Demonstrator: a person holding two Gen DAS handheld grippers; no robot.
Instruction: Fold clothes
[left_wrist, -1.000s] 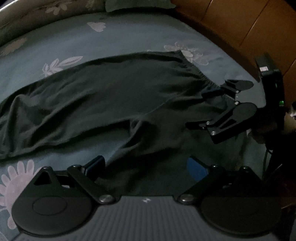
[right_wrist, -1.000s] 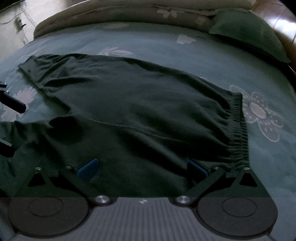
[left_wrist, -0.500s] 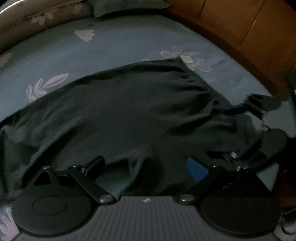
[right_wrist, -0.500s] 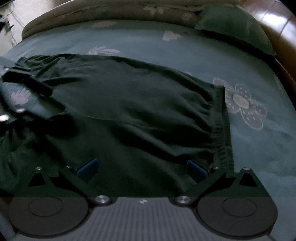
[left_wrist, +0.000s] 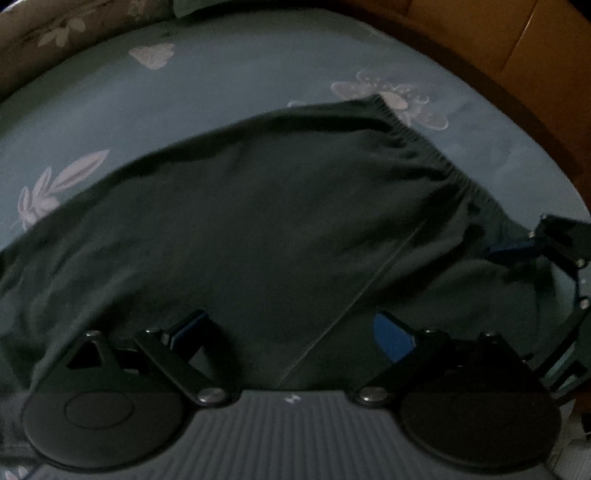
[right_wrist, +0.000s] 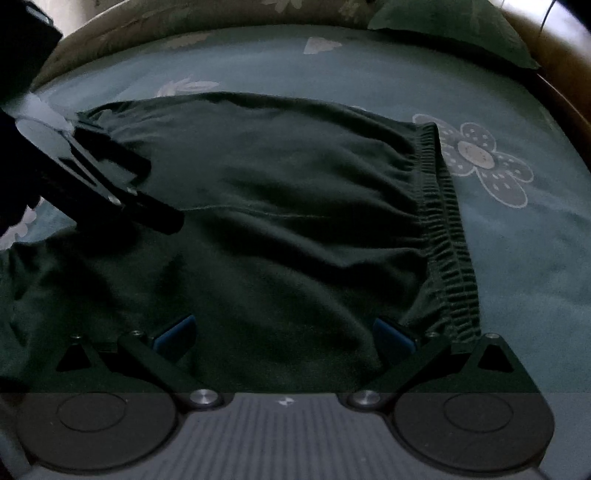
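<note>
Dark green trousers (left_wrist: 266, 221) lie spread across the bed, their elastic waistband (right_wrist: 447, 236) at the right end. My left gripper (left_wrist: 291, 332) stands open low over the cloth near the centre seam, with nothing between its blue pads. In the right wrist view the left gripper (right_wrist: 162, 194) reaches in from the left over the leg part. My right gripper (right_wrist: 284, 332) is open too, its right pad beside the near corner of the waistband. One of its fingers (left_wrist: 513, 251) shows at the right edge of the left wrist view.
The bed sheet (right_wrist: 535, 266) is blue-green with pale flower prints. A dark pillow (right_wrist: 450, 29) and a rolled quilt (right_wrist: 184, 22) lie at the far end. A wooden bed frame (left_wrist: 498, 62) runs along the right side.
Both grippers have come lower and closer over the trousers. The left one has moved right, toward the waistband end. Both stay open.
</note>
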